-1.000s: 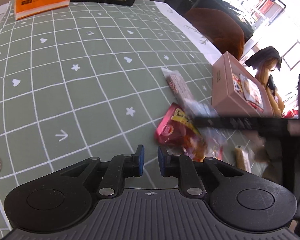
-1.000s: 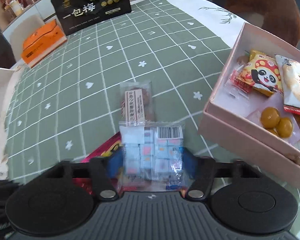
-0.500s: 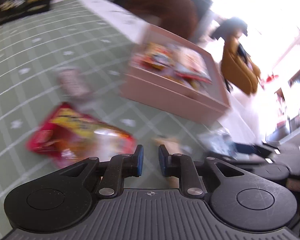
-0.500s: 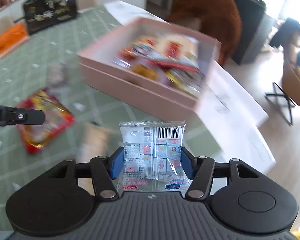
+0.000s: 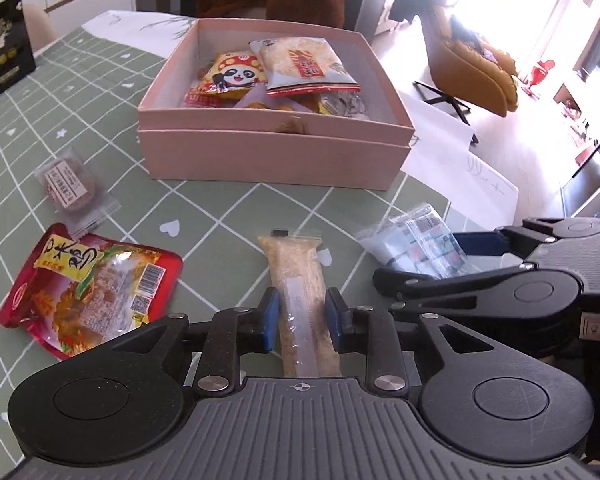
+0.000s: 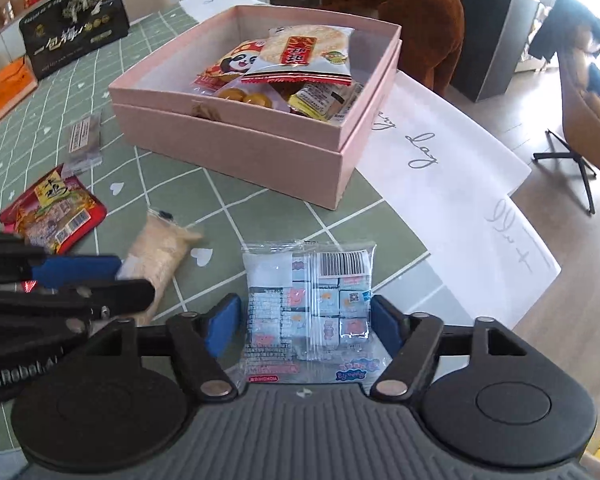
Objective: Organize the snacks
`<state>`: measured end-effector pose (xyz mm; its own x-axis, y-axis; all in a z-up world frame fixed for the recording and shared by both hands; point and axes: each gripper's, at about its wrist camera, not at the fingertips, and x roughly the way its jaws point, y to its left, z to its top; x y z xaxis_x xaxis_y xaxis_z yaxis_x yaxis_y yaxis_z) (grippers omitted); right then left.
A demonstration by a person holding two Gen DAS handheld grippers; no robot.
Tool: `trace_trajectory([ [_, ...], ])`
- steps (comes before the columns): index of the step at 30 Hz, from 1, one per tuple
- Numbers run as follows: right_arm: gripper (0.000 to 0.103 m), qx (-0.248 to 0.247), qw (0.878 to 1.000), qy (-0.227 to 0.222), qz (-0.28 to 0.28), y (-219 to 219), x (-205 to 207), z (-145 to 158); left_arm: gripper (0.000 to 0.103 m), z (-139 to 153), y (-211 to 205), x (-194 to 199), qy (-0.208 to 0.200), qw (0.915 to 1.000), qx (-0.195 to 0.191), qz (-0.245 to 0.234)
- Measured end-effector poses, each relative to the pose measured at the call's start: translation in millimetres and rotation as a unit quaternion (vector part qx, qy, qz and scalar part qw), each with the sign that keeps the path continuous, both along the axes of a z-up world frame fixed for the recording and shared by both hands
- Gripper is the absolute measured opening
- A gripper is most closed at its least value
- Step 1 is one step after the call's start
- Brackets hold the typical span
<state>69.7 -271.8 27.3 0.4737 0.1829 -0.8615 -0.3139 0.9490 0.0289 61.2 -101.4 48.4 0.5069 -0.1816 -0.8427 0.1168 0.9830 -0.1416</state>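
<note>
Pink box [image 5: 272, 152] open, half-filled; four snack packets [image 5: 300, 292] flat on tablecloth.

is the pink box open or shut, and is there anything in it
Open and partly full. The pink box has no lid on top, and snack packets lie inside, among them a panda packet and a rice cracker packet.

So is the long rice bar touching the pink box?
Apart. The left wrist view shows a strip of green tablecloth between the rice bar's far end and the pink box's front wall.

Home living-dining room, checked tablecloth [image 5: 228, 216], tan lounge chair [image 5: 472, 68], wood floor [image 6: 560, 184], cabinets
</note>
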Motion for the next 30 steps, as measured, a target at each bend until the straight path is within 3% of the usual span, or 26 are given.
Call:
trace_trajectory([
  [2, 0.076, 0.002, 1.000, -0.004, -0.006, -2.0, -1.4, -1.3, 0.038, -2.0, 3.8, -0.4, 0.005, 1.0000, -0.003, 0.003],
  [7, 0.076, 0.000, 1.000, -0.002, -0.003, 1.0, -7.3, -0.4, 0.034, 0.7, 16.4, -13.3, 0.000, 1.0000, -0.001, 0.009],
  [9, 0.073, -0.003, 1.000, -0.004, -0.001, 5.5, -11.6, 0.5, 0.034, 0.4, 24.0, -19.8, -0.001, 0.9999, 0.000, 0.012],
  [11, 0.064, -0.005, 1.000, -0.010, 0.001, 11.5, -17.3, 3.2, 0.034, 0.6, 34.6, -27.6, -0.004, 0.9998, 0.001, 0.021],
  [13, 0.063, -0.002, 1.000, -0.010, 0.007, 18.2, -22.8, 5.1, 0.034, 0.7, 47.7, -34.8, -0.007, 0.9994, 0.002, 0.035],
  [17, 0.063, -0.003, 1.000, -0.009, 0.025, 34.0, -35.7, 6.0, 0.038, -0.4, 69.9, -43.8, -0.007, 0.9986, 0.000, 0.052],
  [21, 0.064, -0.010, 0.999, -0.014, 0.039, 47.9, -44.9, 4.6, 0.038, -3.1, 71.2, -42.6, -0.006, 0.9994, -0.002, 0.035],
  [25, 0.069, -0.010, 0.999, -0.011, 0.046, 56.4, -46.7, 4.2, 0.034, -10.1, 54.6, -44.0, -0.017, 0.9986, 0.049, -0.002],
  [30, 0.072, -0.001, 0.999, -0.010, 0.036, 53.9, -46.4, 2.3, 0.033, -6.9, 79.6, -49.4, -0.009, 0.9986, 0.038, 0.035],
])
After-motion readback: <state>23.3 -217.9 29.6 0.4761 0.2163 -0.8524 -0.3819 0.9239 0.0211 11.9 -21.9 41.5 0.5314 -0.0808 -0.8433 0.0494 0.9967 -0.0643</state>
